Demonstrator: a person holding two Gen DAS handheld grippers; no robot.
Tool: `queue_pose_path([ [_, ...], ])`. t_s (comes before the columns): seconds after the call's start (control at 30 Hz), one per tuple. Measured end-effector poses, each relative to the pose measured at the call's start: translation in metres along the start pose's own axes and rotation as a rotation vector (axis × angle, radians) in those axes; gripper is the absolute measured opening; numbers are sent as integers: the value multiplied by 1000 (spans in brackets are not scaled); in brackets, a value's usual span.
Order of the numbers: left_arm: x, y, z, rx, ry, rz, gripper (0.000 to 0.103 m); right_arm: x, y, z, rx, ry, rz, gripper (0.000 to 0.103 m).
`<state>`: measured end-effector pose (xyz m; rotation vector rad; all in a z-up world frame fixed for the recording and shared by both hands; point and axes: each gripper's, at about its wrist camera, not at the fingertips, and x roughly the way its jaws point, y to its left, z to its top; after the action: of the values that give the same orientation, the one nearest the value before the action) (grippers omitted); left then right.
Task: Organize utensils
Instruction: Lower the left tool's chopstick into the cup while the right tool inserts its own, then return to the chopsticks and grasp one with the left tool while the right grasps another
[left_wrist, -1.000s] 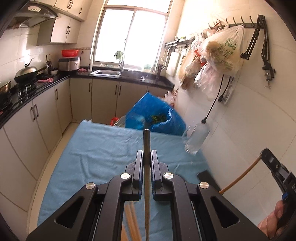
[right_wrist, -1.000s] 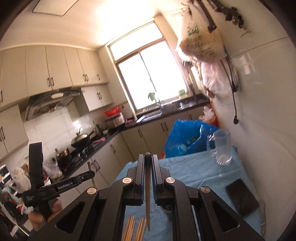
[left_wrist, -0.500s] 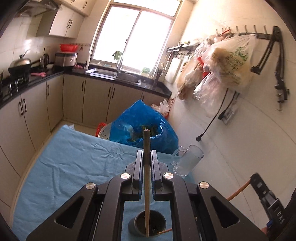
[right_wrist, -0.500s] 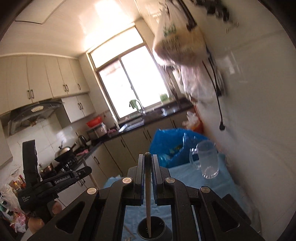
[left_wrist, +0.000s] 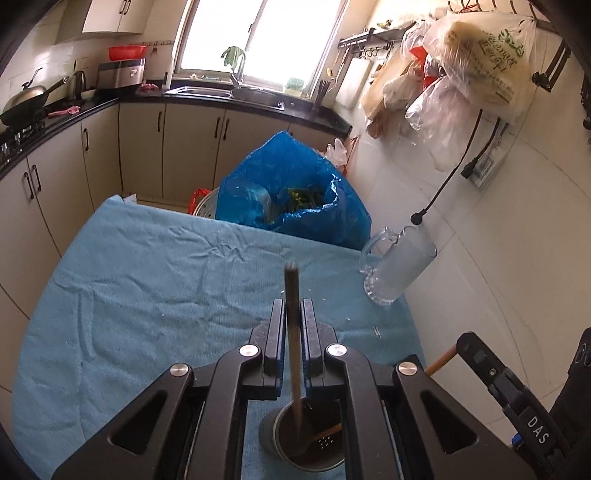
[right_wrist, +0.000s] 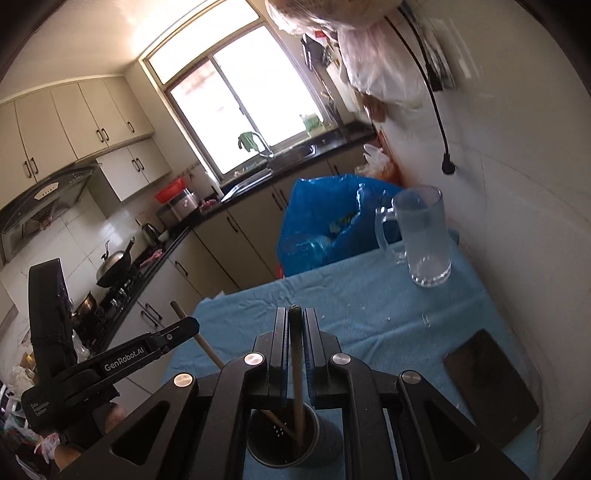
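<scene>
Each gripper's jaws, left gripper (left_wrist: 293, 325) and right gripper (right_wrist: 295, 332), have just been easing apart around a chopstick (left_wrist: 291, 314) standing in the dark holder (right_wrist: 291, 439)

White letters "GenRobot.AI" run along the arm of the left gripper (right_wrist: 186, 326), left of the utensil cup (right_wrist: 291, 439). Small print on its handle is too fine to read. "DAS" stands on the right gripper (left_wrist: 463, 341) body. Green print on the hanging plastic bag (left_wrist: 487, 55) is illegible.
</scene>
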<state>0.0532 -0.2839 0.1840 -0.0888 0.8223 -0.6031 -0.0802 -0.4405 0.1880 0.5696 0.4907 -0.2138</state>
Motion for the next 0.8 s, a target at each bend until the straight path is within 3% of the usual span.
queue_pose_path([
  [0.07, -1, 1, -1, 0, 10, -6, 18, -2, 1, 0, -1, -1, 11, 26],
  [0.1, -3, 2, -2, -1, 7, -6, 21, -7, 0, 0, 0, -14, 15, 29],
  [0.27, -22, 3, -2, 4, -21, -19, 24, -34, 1, 3, 6, -79, 16, 29],
  [0.37, -40, 6, -9, 13, -49, -18, 34, -55, -2, 0, 17, -111, 29, 29],
  [0.47, -58, 12, -21, 18, -71, -8, 41, -69, -2, -10, 19, -121, 27, 39],
  [0.5, -62, 14, -24, 18, -74, -6, 44, -74, -2, -15, 17, -128, 21, 46],
  [0.57, -73, 21, -38, 23, -85, 10, 49, -81, -1, -32, 2, -146, -16, 52],
  [0.8, -109, 64, -112, 48, -151, 153, 62, -74, 5, -107, -75, -95, -97, 52],
])
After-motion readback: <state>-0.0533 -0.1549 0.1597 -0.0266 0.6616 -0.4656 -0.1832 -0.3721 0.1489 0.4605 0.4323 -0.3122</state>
